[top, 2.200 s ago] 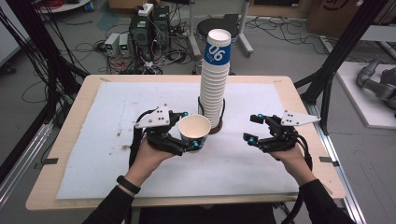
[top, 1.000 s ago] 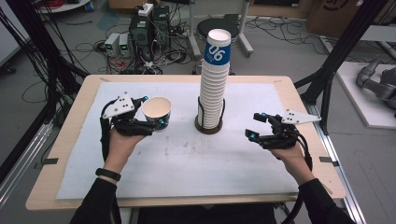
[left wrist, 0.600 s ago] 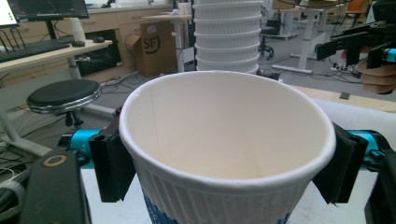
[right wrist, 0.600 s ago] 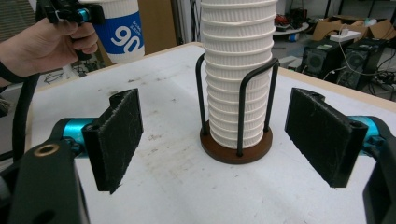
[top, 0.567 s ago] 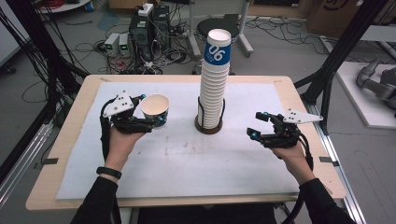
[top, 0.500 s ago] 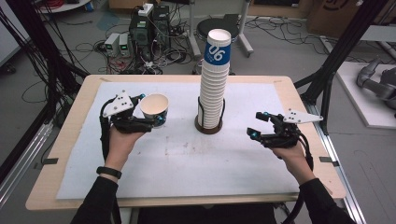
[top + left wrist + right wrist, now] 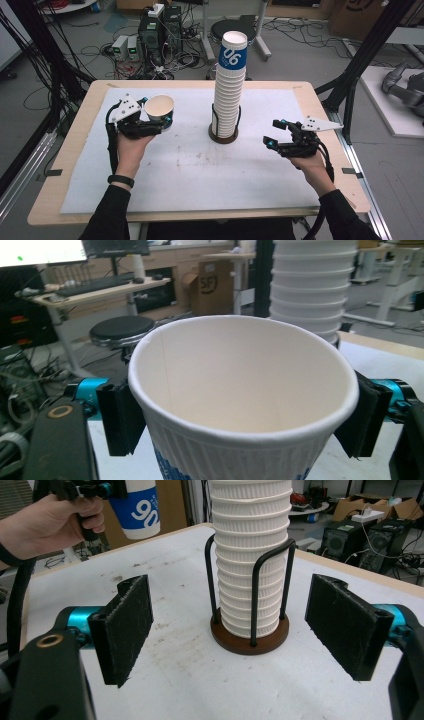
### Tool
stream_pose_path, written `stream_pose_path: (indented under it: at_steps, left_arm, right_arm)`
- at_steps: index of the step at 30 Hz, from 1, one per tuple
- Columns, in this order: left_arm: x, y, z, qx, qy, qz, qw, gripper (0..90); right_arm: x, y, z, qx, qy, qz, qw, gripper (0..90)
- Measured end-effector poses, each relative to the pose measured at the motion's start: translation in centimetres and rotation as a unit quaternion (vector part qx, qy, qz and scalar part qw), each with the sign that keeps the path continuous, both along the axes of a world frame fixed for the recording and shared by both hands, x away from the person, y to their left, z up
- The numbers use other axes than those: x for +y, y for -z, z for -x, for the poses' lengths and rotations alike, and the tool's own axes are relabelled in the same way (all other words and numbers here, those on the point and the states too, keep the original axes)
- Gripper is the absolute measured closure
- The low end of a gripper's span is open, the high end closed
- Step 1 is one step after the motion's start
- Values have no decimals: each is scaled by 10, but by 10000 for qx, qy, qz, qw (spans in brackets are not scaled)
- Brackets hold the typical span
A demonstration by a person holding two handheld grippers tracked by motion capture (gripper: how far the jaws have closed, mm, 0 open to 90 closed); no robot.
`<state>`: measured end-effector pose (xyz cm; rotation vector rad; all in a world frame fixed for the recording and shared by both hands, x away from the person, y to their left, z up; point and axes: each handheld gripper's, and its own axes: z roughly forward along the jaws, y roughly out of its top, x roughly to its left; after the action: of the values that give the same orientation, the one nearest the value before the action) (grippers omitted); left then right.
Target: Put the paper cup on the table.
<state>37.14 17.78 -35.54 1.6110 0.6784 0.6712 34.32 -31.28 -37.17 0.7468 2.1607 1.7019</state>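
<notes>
The left hand-held gripper (image 7: 152, 122) grips one cup (image 7: 160, 111), now carried away from the stack (image 7: 229, 85), probably to set down. The right hand-held gripper (image 7: 275, 134) waits open.

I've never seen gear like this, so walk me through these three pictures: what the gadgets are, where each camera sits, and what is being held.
A person holds a hand-held gripper in each hand. One camera looks down on the table; the other two ride on the grippers. The left gripper has a paper cup clamped between its two black fingers, lifted off the table in the right gripper view. The right gripper is open and empty, facing a tall stack of cups in a wire holder.
</notes>
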Motion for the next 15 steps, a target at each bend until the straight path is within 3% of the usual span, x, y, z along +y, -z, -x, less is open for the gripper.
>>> stream_pose_path:
  at_steps: [4, 11, 15]
  left_arm:
    - [-1, 4, -7, 105, -119, 210, 9997, 219]
    - [-1, 16, -19, 166, -284, 302, 9990, 220]
    - [1, 24, -27, 305, -309, 233, 9988, 221]
  right_arm:
    - [0, 0, -1, -1, 0, -1, 10000, 196]
    - [0, 1, -1, 26, -22, 2, 10000, 196]
    - [0, 1, -1, 14, -27, -1, 10000, 197]
